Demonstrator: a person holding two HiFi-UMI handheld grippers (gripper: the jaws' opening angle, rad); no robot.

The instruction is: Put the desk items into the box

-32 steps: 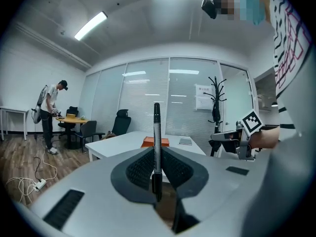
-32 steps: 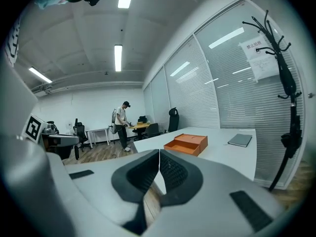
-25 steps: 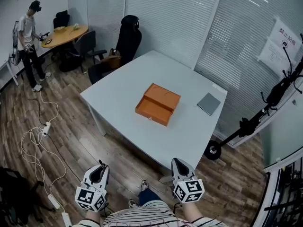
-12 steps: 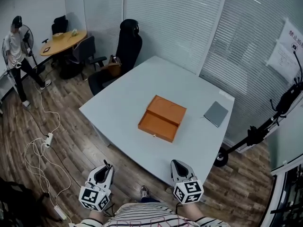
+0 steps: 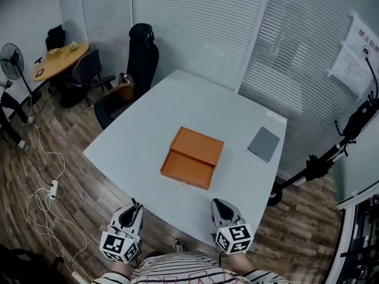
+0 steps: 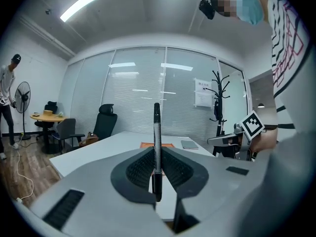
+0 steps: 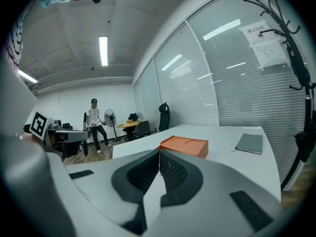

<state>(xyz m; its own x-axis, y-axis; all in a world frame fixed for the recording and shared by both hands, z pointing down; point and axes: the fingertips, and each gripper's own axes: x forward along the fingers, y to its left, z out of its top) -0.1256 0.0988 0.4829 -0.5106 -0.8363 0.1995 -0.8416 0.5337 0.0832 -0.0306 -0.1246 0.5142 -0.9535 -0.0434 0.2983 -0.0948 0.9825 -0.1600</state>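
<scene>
An open orange box (image 5: pixel 192 157) lies in the middle of the white desk (image 5: pixel 148 129), with a grey notebook (image 5: pixel 263 144) to its right. My left gripper (image 5: pixel 131 212) hovers at the desk's near edge, shut on a black pen (image 6: pixel 156 127) that stands upright between the jaws. My right gripper (image 5: pixel 219 208) is beside it, jaws shut with nothing seen between them. From the right gripper view the orange box (image 7: pixel 185 145) and notebook (image 7: pixel 250 143) lie ahead of the gripper (image 7: pixel 159 154).
A black office chair (image 5: pixel 141 52) stands at the desk's far left corner. Farther left are a round wooden table (image 5: pixel 56 57) and a fan (image 5: pixel 12 55). Cables (image 5: pixel 41 197) trail on the wooden floor. A black stand (image 5: pixel 331 149) leans at the right. A person (image 7: pixel 95 125) stands across the room.
The view has come closer to the desk and swung; the desk now lies just ahead of both grippers. The person at the far left has slipped out of the head view.
</scene>
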